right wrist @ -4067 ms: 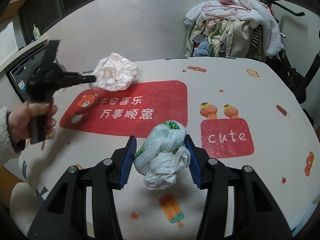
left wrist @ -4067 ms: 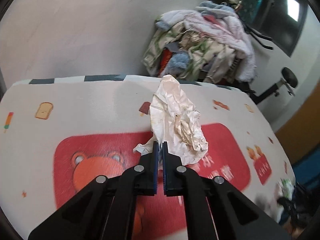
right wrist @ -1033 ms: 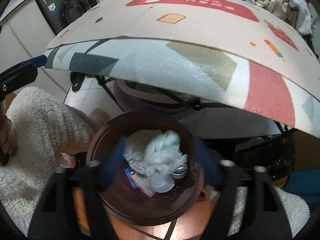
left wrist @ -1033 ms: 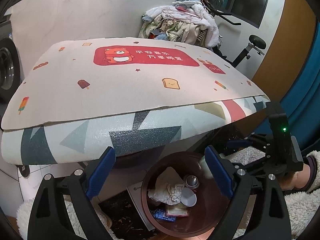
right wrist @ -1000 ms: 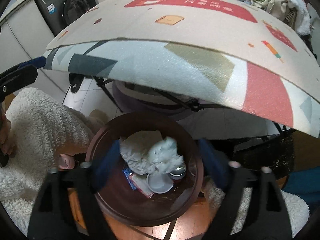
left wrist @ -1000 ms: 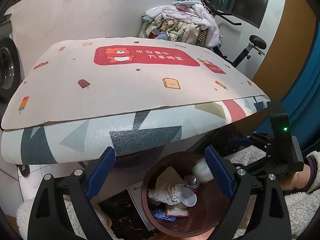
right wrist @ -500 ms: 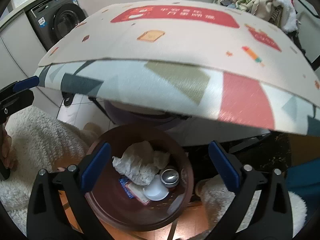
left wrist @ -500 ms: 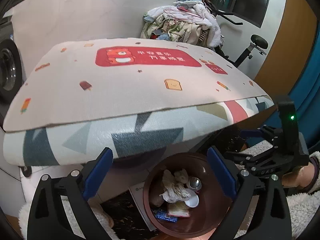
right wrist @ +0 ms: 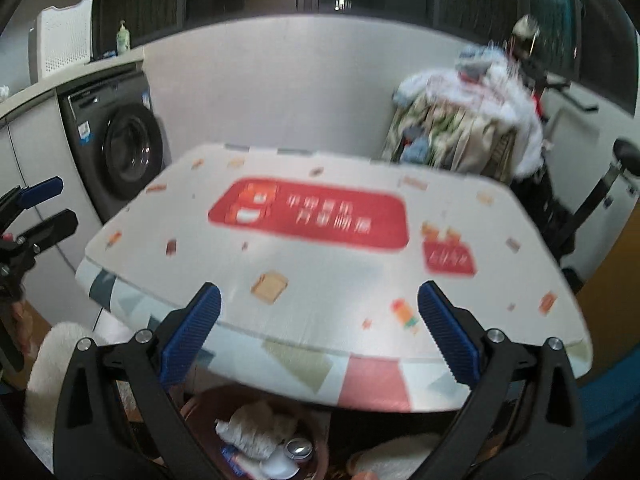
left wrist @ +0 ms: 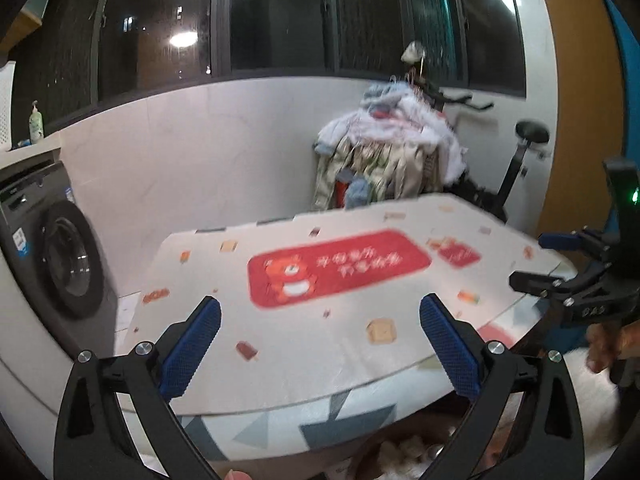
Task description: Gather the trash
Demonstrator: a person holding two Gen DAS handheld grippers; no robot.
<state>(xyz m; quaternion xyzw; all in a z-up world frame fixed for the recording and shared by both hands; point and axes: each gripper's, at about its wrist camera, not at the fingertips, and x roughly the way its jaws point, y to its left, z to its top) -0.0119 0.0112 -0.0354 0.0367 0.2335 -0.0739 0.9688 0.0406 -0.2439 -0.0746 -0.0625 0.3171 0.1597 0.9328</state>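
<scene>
1. The left gripper [left wrist: 320, 336] stands with its blue-padded jaws spread wide and nothing between them; they have just been opening.
2. The right gripper [right wrist: 319, 334] is the same — jaws apart, empty, just opened further.
3. Below the near edge of the table [right wrist: 320, 280], the brown trash bin [right wrist: 256, 440] sits on the floor, partly hidden by the overhang. Crumpled paper trash [right wrist: 248, 428] lies inside it, with a small metal can [right wrist: 297, 449] and a white lid beside it.
4. The table top, covered by a printed mat with a red bear panel [left wrist: 340, 266], carries no trash.
5. Left of the table stands a dark washing machine [right wrist: 120, 152].
6. Beyond the table's far right corner — a heap of clothes [left wrist: 392, 156] on a rack, blurred.
7. Behind the table, a white wall runs under dark windows [left wrist: 280, 16].
</scene>
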